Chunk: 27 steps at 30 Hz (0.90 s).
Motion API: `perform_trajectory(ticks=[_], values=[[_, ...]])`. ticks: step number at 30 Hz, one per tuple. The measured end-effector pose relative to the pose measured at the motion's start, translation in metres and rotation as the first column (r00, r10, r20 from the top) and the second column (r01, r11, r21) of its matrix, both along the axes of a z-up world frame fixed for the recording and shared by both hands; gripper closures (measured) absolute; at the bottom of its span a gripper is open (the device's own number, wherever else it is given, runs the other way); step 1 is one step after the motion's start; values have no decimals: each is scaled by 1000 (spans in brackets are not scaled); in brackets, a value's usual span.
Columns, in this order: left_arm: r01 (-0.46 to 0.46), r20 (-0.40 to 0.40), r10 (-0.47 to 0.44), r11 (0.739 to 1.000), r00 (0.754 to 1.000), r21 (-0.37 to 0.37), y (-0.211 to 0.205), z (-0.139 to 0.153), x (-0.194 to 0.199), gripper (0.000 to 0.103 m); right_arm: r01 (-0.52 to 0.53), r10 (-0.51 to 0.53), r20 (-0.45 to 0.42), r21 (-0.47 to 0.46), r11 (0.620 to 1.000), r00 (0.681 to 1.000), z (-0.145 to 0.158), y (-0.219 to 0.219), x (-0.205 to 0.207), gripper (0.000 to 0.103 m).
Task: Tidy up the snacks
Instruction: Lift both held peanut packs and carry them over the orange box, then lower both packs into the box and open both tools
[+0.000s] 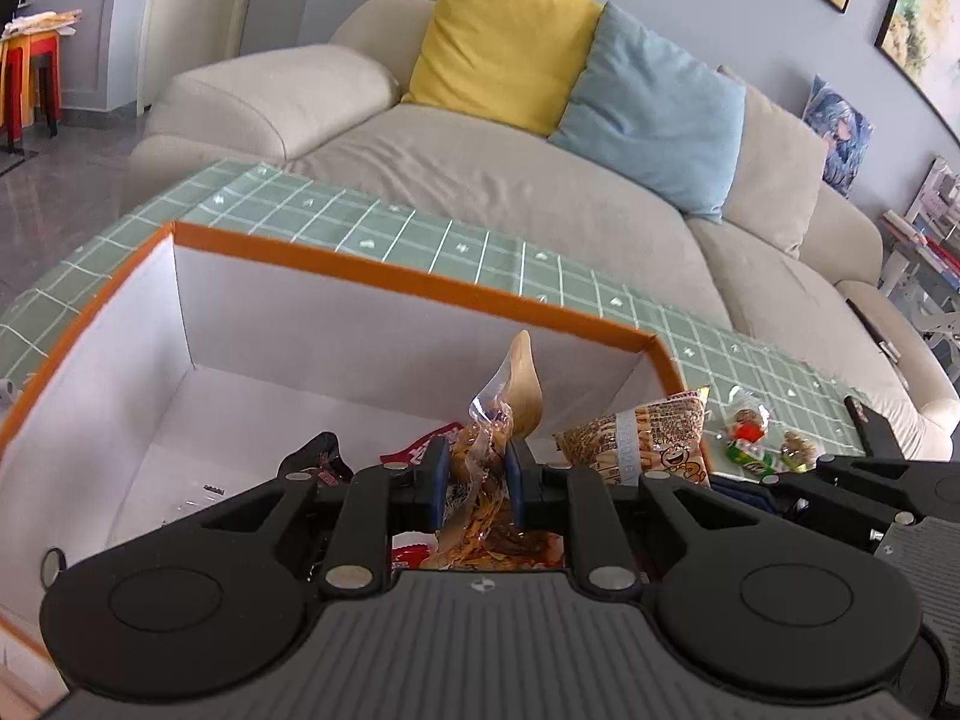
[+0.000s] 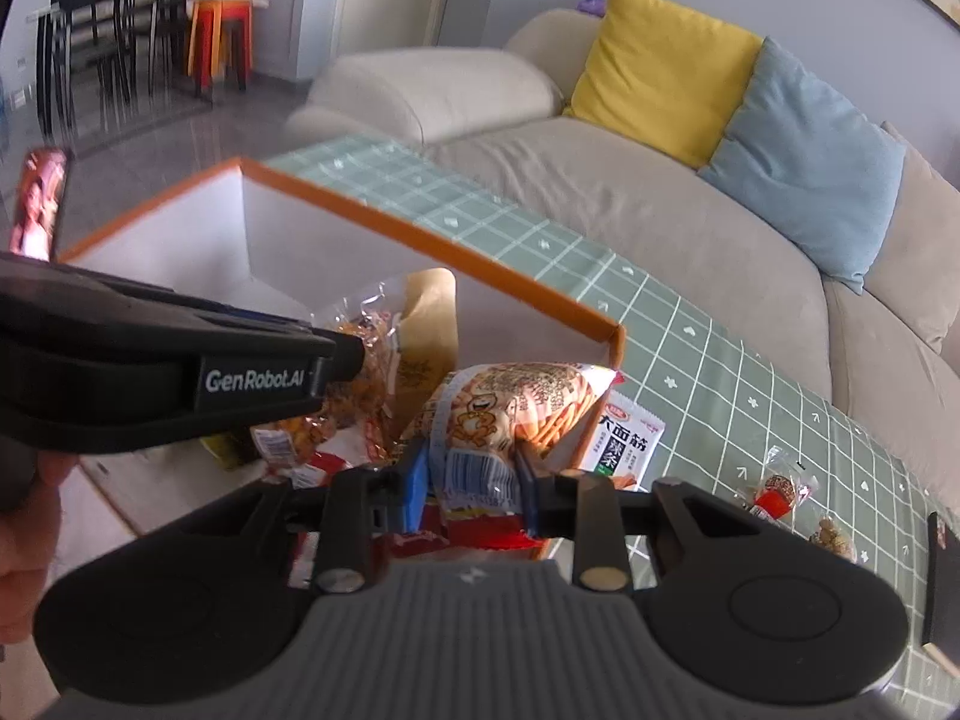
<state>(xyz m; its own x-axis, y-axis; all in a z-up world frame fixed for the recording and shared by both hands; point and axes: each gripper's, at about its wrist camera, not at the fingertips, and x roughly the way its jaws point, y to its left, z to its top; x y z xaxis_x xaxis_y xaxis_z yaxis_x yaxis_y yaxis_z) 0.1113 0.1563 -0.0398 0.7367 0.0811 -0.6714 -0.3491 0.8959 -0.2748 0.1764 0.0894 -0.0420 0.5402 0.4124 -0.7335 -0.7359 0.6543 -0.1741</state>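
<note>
Though blurred, snack packet (image 2: pixel 480 420) between right gripper (image 2: pixel 474 483) pads.

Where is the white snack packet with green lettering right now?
In the right wrist view, the white packet lies flat on the green checked tablecloth, just outside the near right corner of the orange-rimmed box, partly behind the orange puffed bag.

Home living room, beige sofa (image 1: pixel 480 180), cushions, framed wall pictures (image 1: pixel 924 6)

We see a clear packet of orange snacks (image 1: pixel 480 480) held upright over our orange-rimmed white box (image 1: pixel 384 270), an orange cartoon-printed stick-snack bag (image 2: pixel 510 402) at its right corner, small wrapped sweets (image 1: pixel 750 438) on the counter (image 1: pixel 420 234) further right
</note>
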Motion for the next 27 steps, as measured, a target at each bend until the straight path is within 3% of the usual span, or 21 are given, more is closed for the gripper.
perform_trajectory(ticks=[9,13,18,24,27], values=[[-28,-12,27,998,1000,-59,20,-13,4,82,-13,14,12,-111,994,1000,-18,23,12,75],[-41,-36,41,999,999,-14,19,-15,7,82,-4,5,13,-126,992,1000,-26,27,13,75],[-41,-73,38,999,997,-32,21,-19,11,82,-15,17,15,-141,990,1000,-34,29,10,75],[-40,-113,47,997,992,61,11,-15,14,81,-26,30,24,-150,988,999,-35,31,8,74],[-32,-131,50,991,990,132,5,-12,15,72,-32,35,18,-141,990,999,-34,31,10,73]])
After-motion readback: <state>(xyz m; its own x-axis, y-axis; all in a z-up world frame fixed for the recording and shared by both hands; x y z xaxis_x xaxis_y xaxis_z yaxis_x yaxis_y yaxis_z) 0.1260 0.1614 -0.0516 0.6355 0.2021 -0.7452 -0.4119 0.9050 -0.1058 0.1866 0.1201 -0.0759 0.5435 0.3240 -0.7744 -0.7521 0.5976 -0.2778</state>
